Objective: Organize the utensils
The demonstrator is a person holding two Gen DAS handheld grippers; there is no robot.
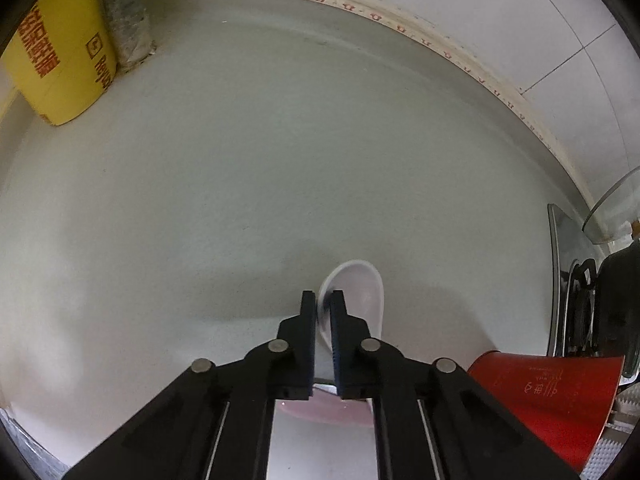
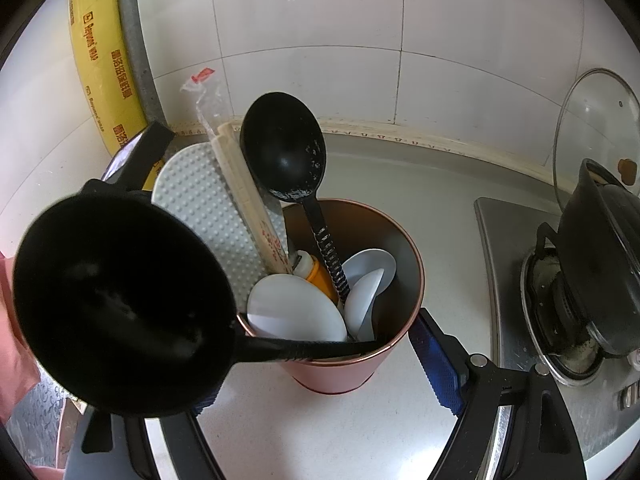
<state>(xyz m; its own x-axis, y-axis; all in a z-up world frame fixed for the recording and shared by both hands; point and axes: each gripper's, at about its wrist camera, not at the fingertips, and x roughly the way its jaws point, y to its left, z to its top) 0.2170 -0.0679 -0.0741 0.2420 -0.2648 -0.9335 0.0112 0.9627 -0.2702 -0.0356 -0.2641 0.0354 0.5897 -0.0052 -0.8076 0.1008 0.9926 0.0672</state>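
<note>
Overhead, both cameras look down on a pale grey tabletop (image 1: 240,168) backed by white wall tiles (image 2: 320,20), with a patterned trim strip (image 1: 448,54) along the joint. A yellow box (image 1: 64,64) stands in the far left corner beside a grey pipe (image 1: 122,8). To the right sits a steel stove (image 2: 508,264) carrying a black pot (image 2: 600,256), with a glass lid (image 2: 596,120) propped against the wall.

The left gripper (image 1: 323,300) points steeply down, its jaws closed almost fully on the rim of a white spoon (image 1: 360,292) lying on the tabletop; the spoon's bowl shows just past the fingertips. A red cup (image 1: 548,396) stands just right of it.

The right gripper (image 2: 320,372) has its jaws partly open, straddling that same cup (image 2: 340,372) at its base; its right pad stands close beside the wall, and I cannot tell whether it touches. The left pad is mostly hidden behind a black ladle (image 2: 120,304) leaning out over the rim. Inside the cup stand another black ladle (image 2: 284,148), chopsticks (image 2: 248,196), a dimpled white paddle (image 2: 208,208) and several white spoons (image 2: 296,308).
</note>
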